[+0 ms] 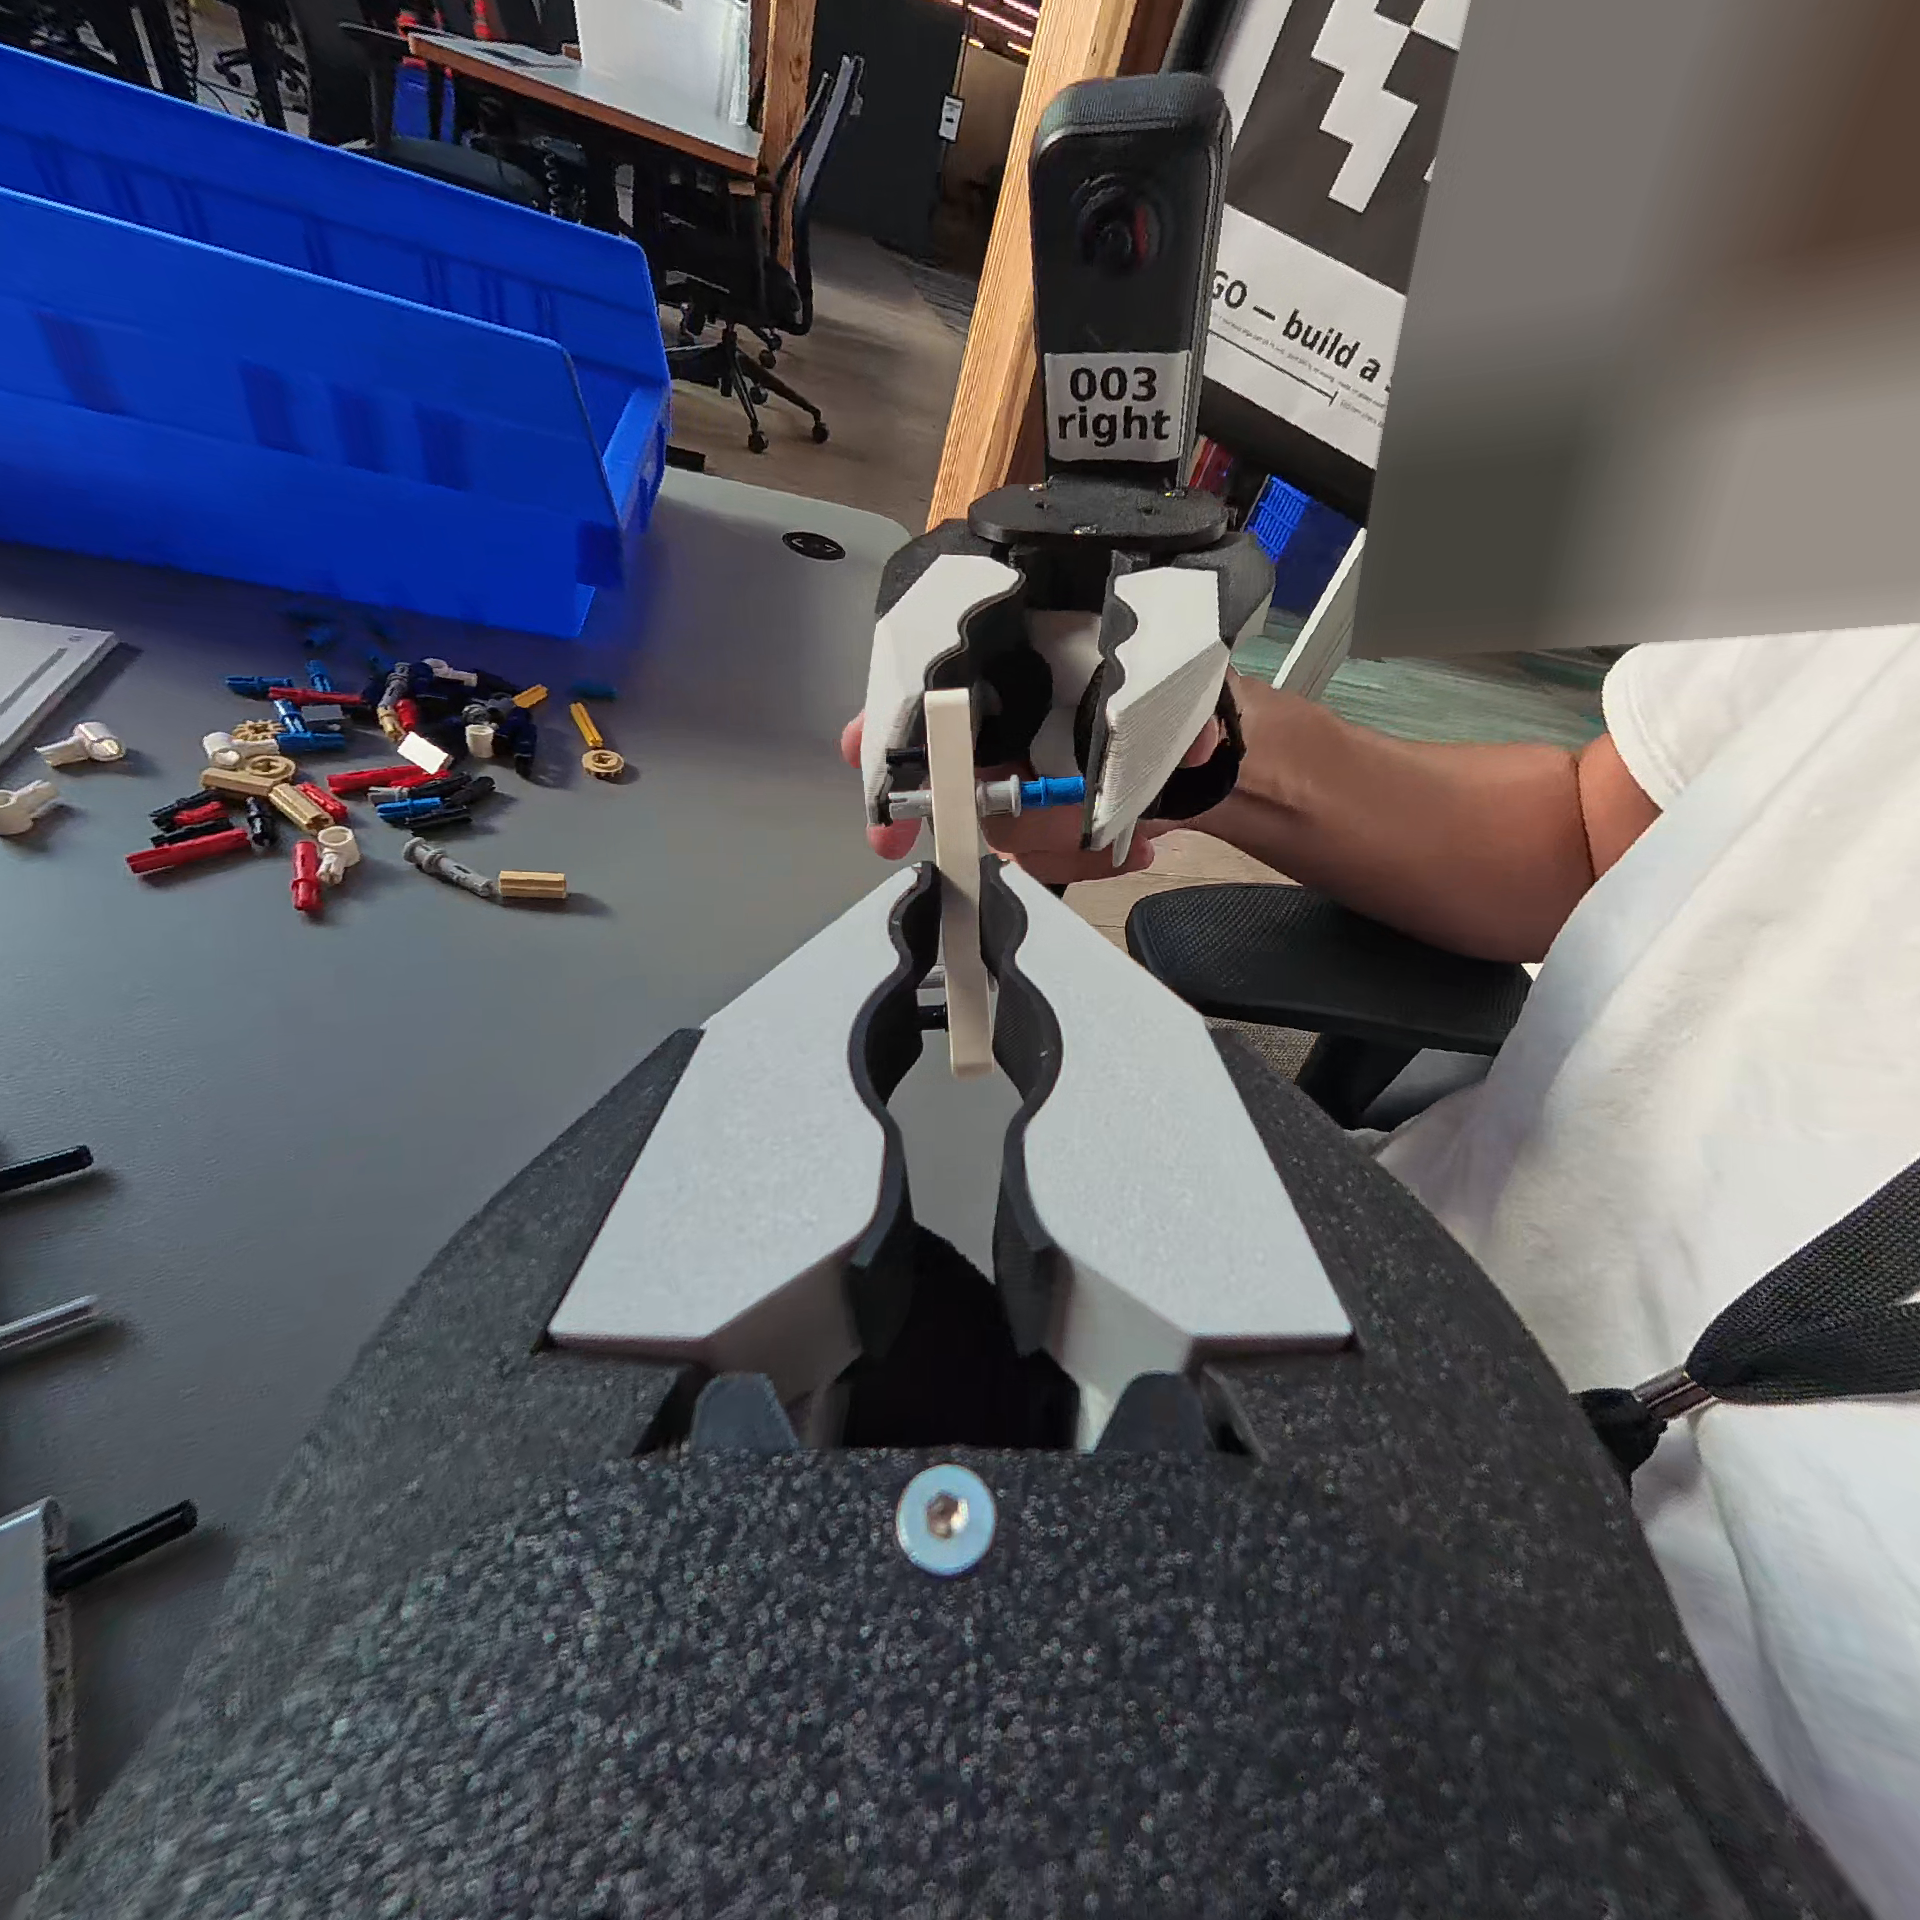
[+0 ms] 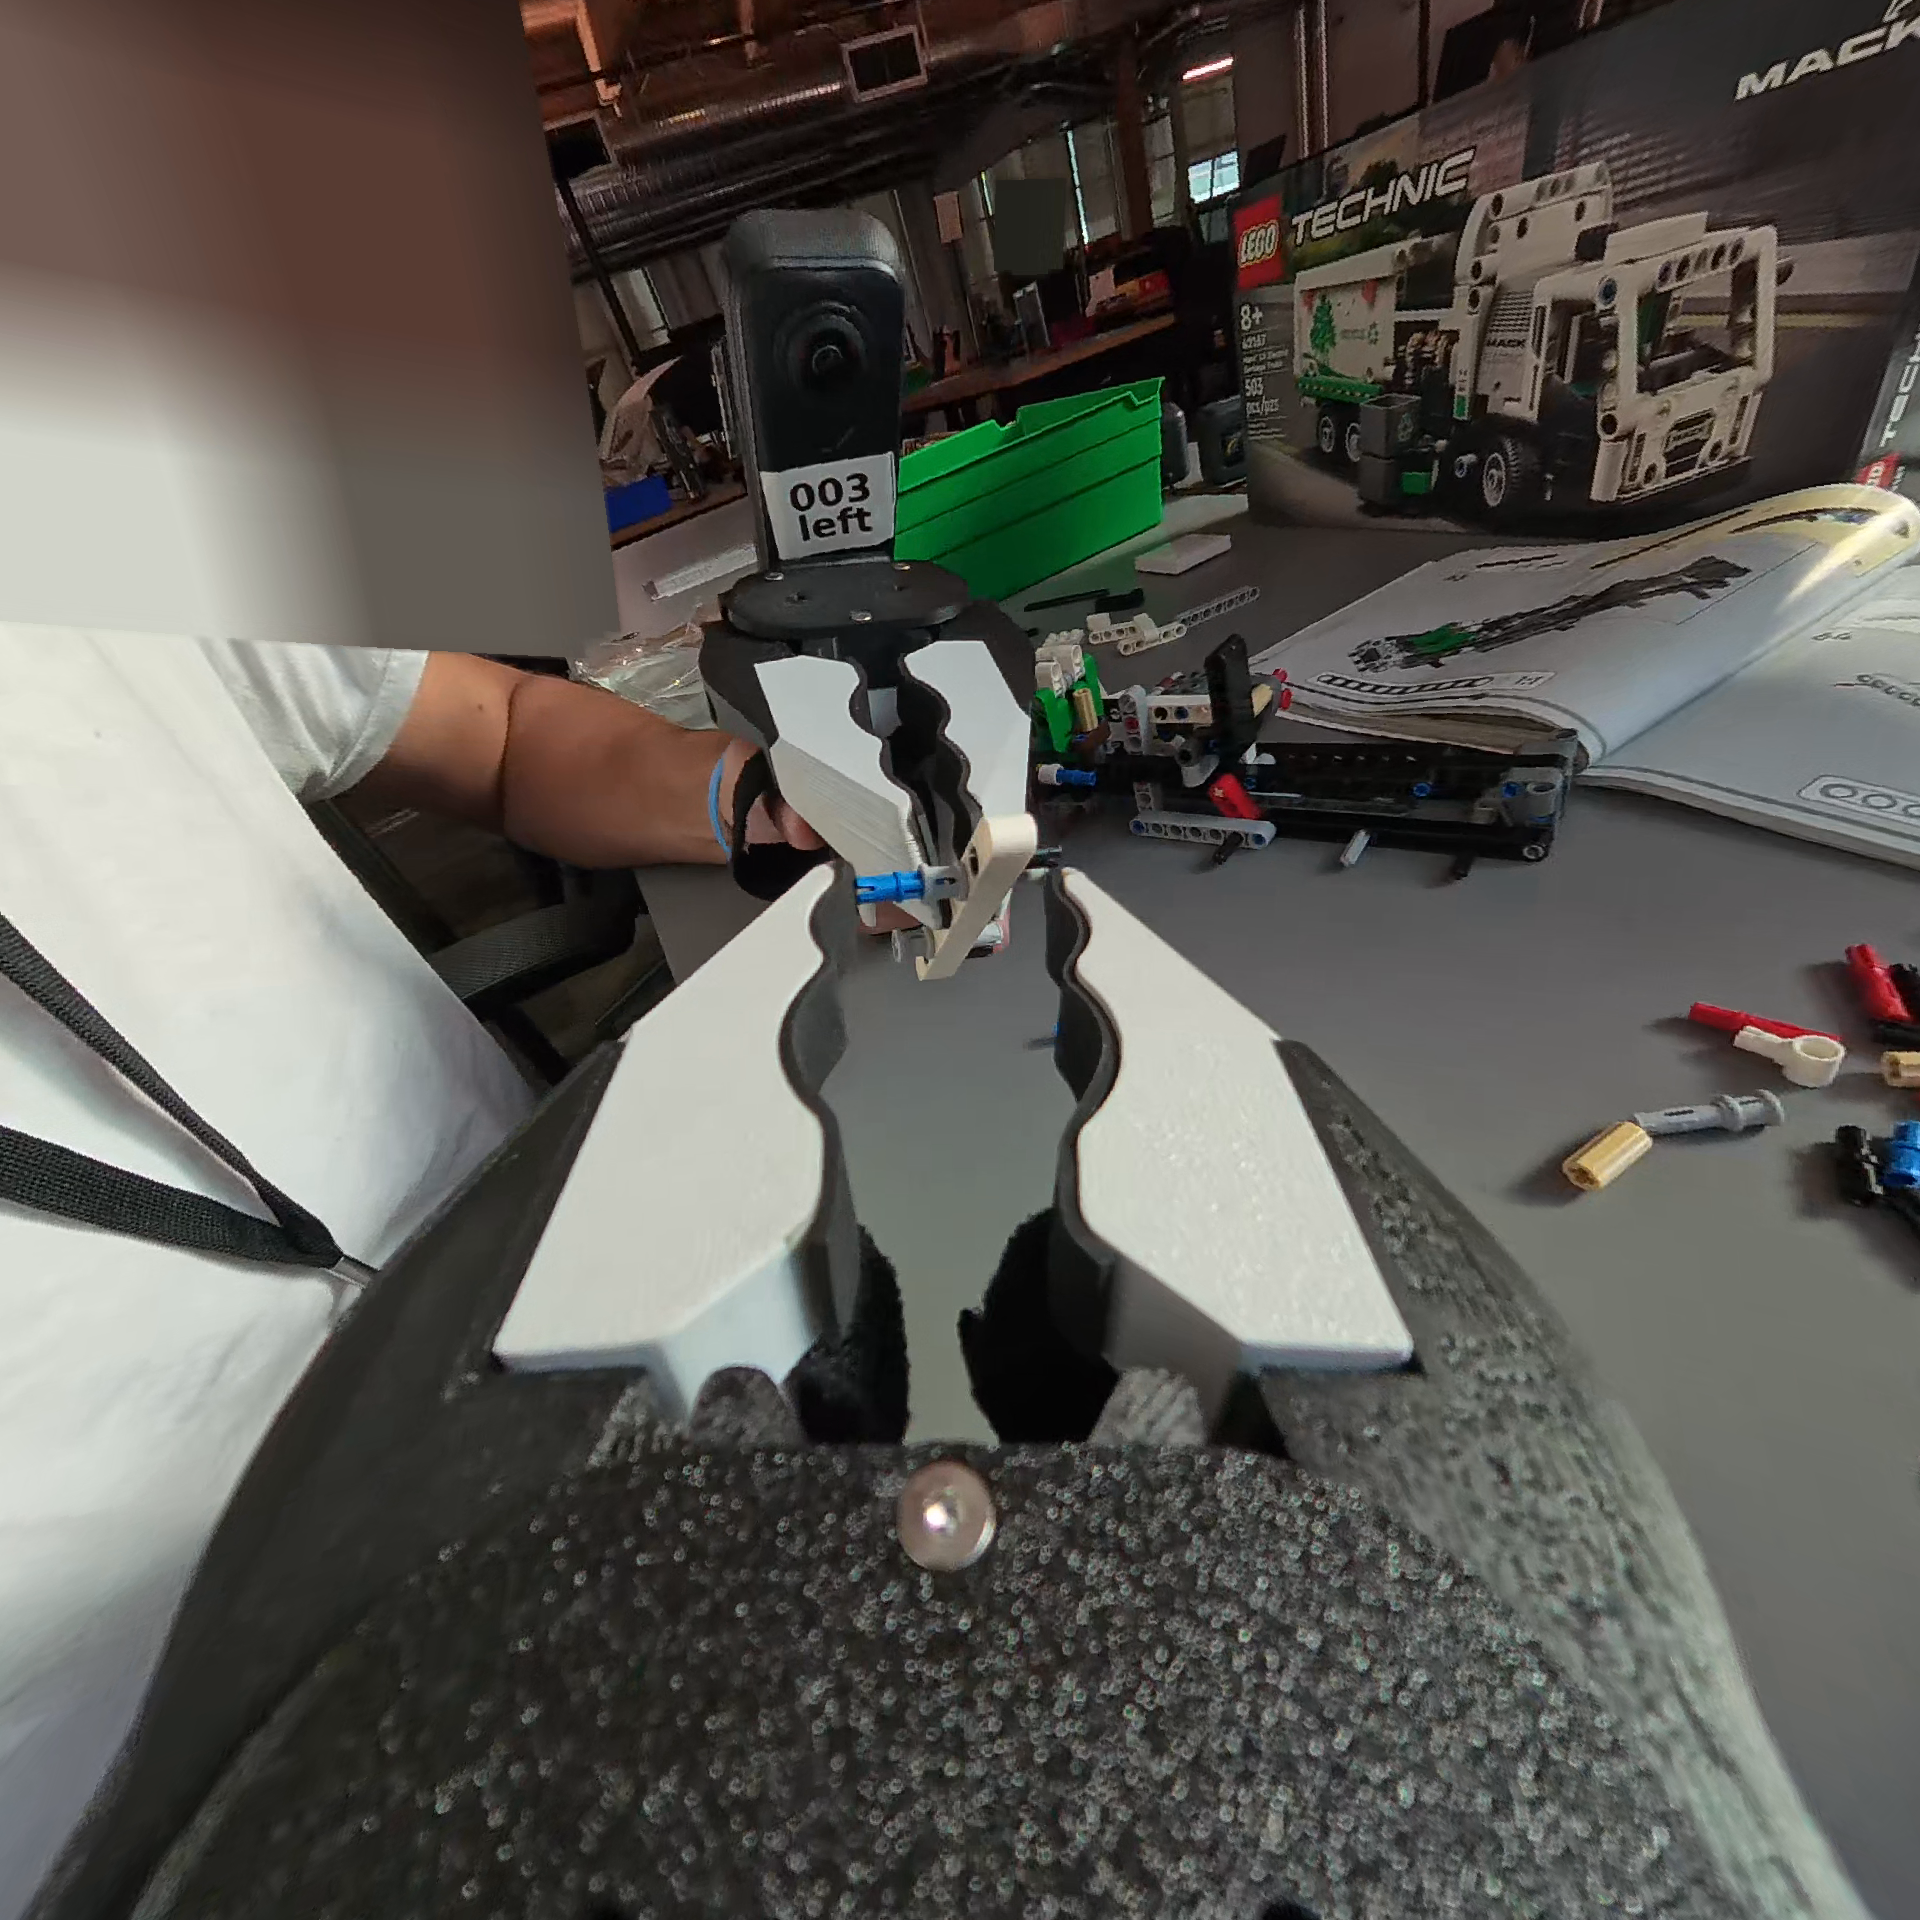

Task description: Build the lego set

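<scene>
1. We note the flat off-white plastic Lego beam (image 1: pixel 958 894) held in the air between the two tools, above the near edge of the grey table (image 1: pixel 312 1039). Its long axis runs roughly along the left gripper's fingers and stands near upright in the left wrist view.
2. A blue-and-grey plastic pin (image 1: pixel 1023 795) passes crosswise through the beam's far end, at right angles to its long axis. A short black pin stub (image 1: pixel 904 755) sits just above it on one side.
3. The left gripper (image 1: pixel 954 883) has its jaws pressed onto the beam's lower half, pinching its flat faces.
4. The right gripper (image 2: pixel 945 883) stands spread wide. Its two fingers bracket the pin's ends, and the blue end lies just beside one fingertip (image 2: pixel 821 883). We cannot tell whether it touches.
5. Judgement: the coming move is a squeeze along the pin's axis to seat it. The right gripper is the nearer tool for that.
6. Outward: loose red, blue, black and tan Lego pins (image 1: pixel 343 774) lie scattered on the table, in front of a blue plastic bin (image 1: pixel 312 364). The black partly built chassis (image 2: pixel 1351 779), the open instruction booklet (image 2: pixel 1662 665) and the set's box (image 2: pixel 1558 312) lie well apart.
</scene>
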Motion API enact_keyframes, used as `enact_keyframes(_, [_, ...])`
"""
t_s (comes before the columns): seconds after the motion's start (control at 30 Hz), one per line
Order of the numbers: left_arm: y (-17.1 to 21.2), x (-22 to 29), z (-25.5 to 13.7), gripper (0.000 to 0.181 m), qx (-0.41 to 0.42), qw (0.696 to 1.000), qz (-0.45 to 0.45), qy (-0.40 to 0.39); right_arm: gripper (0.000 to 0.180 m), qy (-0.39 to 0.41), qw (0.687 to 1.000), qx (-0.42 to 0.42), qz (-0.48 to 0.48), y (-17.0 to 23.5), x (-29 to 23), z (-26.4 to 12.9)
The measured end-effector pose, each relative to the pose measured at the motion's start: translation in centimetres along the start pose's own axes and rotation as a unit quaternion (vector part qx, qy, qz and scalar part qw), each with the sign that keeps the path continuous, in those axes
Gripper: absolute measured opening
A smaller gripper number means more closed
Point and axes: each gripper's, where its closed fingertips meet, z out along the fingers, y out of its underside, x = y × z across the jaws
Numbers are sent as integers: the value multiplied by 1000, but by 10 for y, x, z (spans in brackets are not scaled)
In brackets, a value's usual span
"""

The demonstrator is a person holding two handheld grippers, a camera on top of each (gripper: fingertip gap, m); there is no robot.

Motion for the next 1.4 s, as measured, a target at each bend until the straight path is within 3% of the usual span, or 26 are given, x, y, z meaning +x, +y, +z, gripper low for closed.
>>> enact_keyframes(0.77, [-1,8,1,5,5,1000,5,16,33,-31,999,15,20,0,-7,1])
enact_keyframes(1.07, [-1,13,-2,5,6,999,46,26,35,-70,997,10,31,-1,-13,0])
enact_keyframes(1.3, [9,15,-6,5,-29,996,70,45,40,-75,996,-49,-16,10,-16,3])
enact_keyframes(1.4, [21,11,-5,5,-68,993,91,35,45,-28,984,-144,-99,21,-8,-3])
